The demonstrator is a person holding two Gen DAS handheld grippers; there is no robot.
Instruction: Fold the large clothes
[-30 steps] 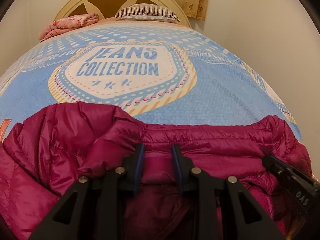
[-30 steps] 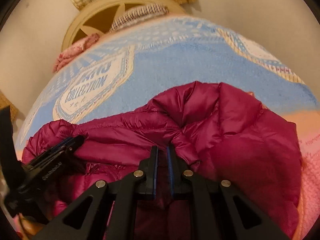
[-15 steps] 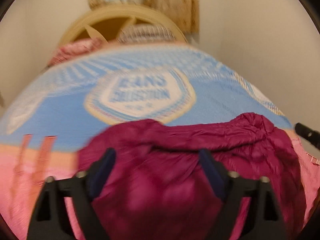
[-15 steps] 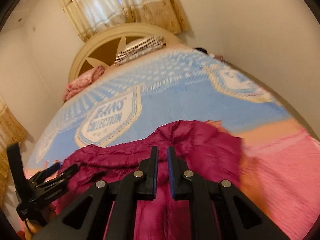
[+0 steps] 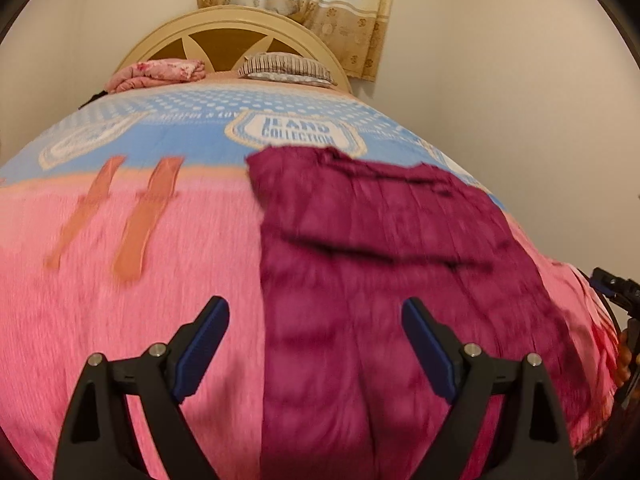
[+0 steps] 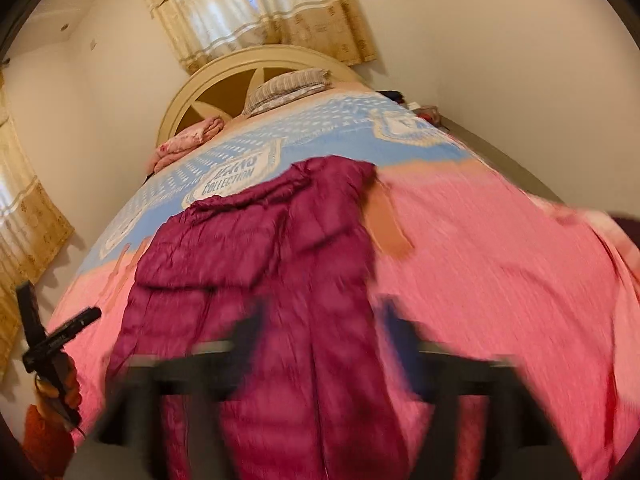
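Cream walls and a pink-and-blue printed bedspread (image 5: 132,320) fill both views. Above it the left gripper (image 5: 316,344) hangs with jaws spread wide, holding nothing; the right gripper (image 6: 320,332), blurred, also looks parted and empty. Beyond both, the magenta quilted puffer jacket (image 5: 380,260) lies flat, collar toward the arched cream headboard (image 5: 224,20).

warm, even indoor light; strong fisheye bending and dark corners; right wrist view badly motion-blurred near the fingers (image 6: 252,332), left wrist view mildly smeared.
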